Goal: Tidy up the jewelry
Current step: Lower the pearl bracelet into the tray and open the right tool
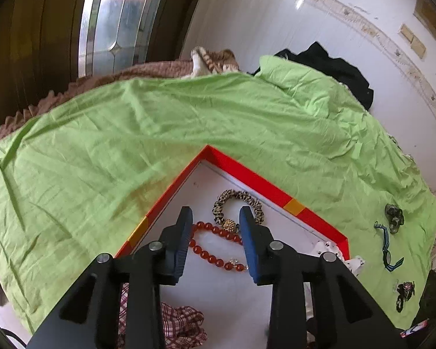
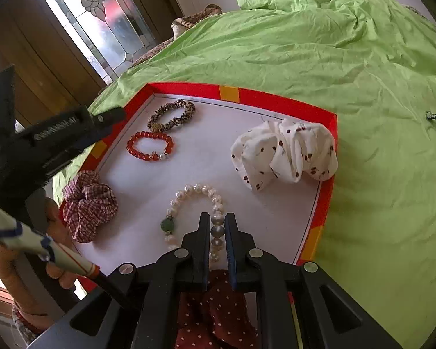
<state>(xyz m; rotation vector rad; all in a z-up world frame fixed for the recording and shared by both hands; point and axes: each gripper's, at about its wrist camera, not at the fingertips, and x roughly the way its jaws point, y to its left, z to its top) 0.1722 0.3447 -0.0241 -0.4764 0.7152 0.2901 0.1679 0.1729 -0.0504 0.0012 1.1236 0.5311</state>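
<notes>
A red-rimmed tray with a white floor lies on a green sheet. In it lie a leopard scrunchie, a red bead bracelet, a pearl bracelet, a white cherry-print scrunchie, a plaid scrunchie and a dark red dotted scrunchie. My right gripper is shut on the pearl bracelet's beads. My left gripper is open above the red bead bracelet and leopard scrunchie, holding nothing.
On the green sheet right of the tray lie a dark hair clip, a blue-green band and a dark beaded piece. Black clothing lies at the far edge. A wooden door with glass panel stands behind.
</notes>
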